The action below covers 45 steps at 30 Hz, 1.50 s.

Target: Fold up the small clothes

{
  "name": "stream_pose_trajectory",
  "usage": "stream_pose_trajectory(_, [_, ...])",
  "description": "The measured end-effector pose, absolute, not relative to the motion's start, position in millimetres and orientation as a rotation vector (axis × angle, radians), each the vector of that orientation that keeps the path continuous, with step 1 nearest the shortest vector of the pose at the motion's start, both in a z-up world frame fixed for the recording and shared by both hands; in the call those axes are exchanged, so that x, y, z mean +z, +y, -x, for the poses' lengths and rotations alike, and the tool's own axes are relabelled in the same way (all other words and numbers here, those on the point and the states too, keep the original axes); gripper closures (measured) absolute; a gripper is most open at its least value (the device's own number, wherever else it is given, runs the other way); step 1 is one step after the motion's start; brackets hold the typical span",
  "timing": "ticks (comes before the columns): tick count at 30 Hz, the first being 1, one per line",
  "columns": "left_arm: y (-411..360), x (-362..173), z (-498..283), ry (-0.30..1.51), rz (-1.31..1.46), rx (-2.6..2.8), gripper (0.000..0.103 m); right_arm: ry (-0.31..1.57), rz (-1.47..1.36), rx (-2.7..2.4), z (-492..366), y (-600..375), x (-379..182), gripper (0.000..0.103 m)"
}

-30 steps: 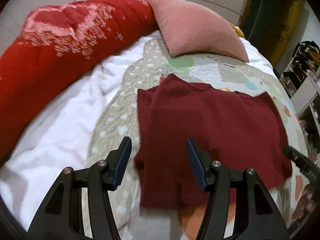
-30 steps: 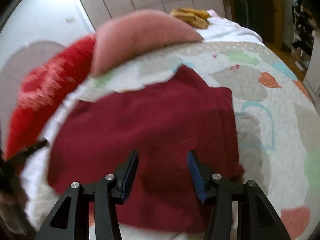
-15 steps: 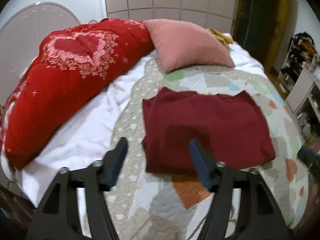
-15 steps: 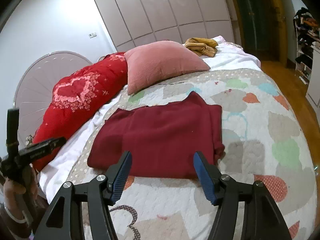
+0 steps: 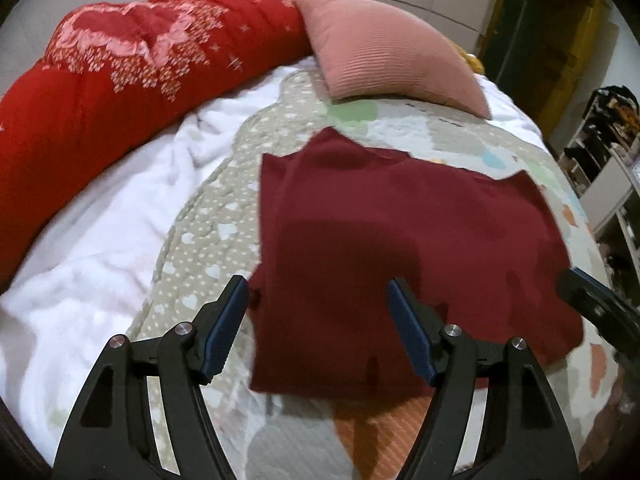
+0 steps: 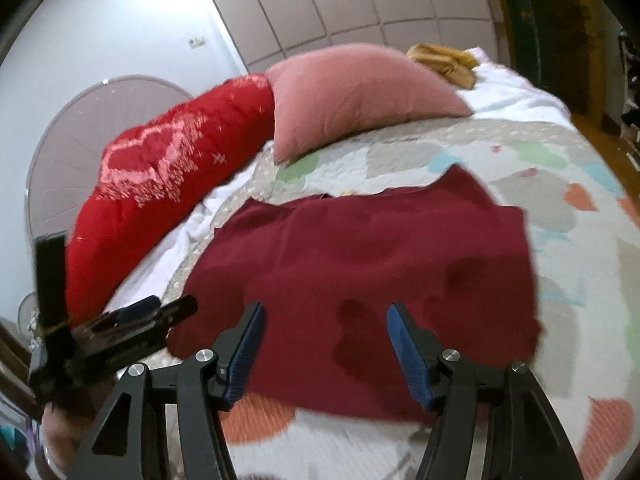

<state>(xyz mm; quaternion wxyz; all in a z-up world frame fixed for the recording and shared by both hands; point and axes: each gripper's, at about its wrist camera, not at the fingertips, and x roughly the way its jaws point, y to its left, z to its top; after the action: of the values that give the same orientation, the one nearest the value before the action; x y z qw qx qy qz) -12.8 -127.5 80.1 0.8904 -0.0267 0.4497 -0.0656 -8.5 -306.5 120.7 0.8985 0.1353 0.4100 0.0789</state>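
Garment: one dark red piece, folded, flat on the quilt.

The garment (image 5: 400,240) (image 6: 360,260) is plain maroon cloth, lying as a rough rectangle with a doubled layer along one side and a small point of fabric sticking out at its far edge, toward 12 o'clock. In the left wrist view its near edge runs to 6 o'clock and its left edge is straight. The surface is mostly smooth, with shallow creases; the edges are blurred.

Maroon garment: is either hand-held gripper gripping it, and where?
Neither. The left hand-held gripper and right hand-held gripper are both open above the maroon garment.
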Motion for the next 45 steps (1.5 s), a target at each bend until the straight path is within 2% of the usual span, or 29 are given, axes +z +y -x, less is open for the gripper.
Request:
stream_pose_trajectory(13, [-93.1, 49.0, -14.9, 1.0, 0.153, -0.139, 0.031, 0.908, -0.196, 0.191, -116.9, -232.7, 71.7, 0.043])
stream_pose_trajectory(18, [-87.6, 41.8, -17.4, 1.027, 0.183, -0.16, 0.031, 1.003, -0.079, 0.18, -153.8, -201.4, 45.4, 0.042])
stream_pose_trajectory(27, [-65.0, 44.3, -14.8, 1.029, 0.247, -0.142, 0.031, 0.927, -0.17, 0.267, -162.3, -186.4, 83.7, 0.043])
stream_pose_trajectory(33, [-65.9, 40.5, -16.0, 1.035, 0.252, -0.146, 0.031, 1.024, -0.195, 0.3, -190.7, -149.0, 59.1, 0.043])
stream_pose_trajectory(35, [-62.3, 38.8, -16.5, 1.043, 0.274, -0.154, 0.031, 1.047, -0.173, 0.29, -197.7, -137.8, 47.4, 0.046])
stream_pose_trajectory(36, [-60.8, 38.5, -17.1, 1.047, 0.284, -0.158, 0.031, 1.038, -0.142, 0.283, -196.9, -135.6, 48.3, 0.052])
stream_pose_trajectory(37, [-59.1, 38.6, -16.9, 1.048, 0.292, -0.162, 0.031, 1.028, -0.096, 0.277, -195.9, -130.6, 50.1, 0.064])
stream_pose_trajectory(38, [-58.9, 38.8, -16.8, 1.048, 0.293, -0.164, 0.031, 1.023, -0.067, 0.278, -195.2, -127.8, 52.1, 0.071])
stream_pose_trajectory(40, [-58.9, 39.4, -15.9, 1.05, 0.293, -0.165, 0.031, 1.006, -0.032, 0.305, -191.1, -123.1, 60.6, 0.095])
stream_pose_trajectory(45, [-58.0, 38.0, -16.7, 1.052, 0.299, -0.165, 0.031, 0.999, 0.01, 0.312, -189.9, -115.4, 65.9, 0.095])
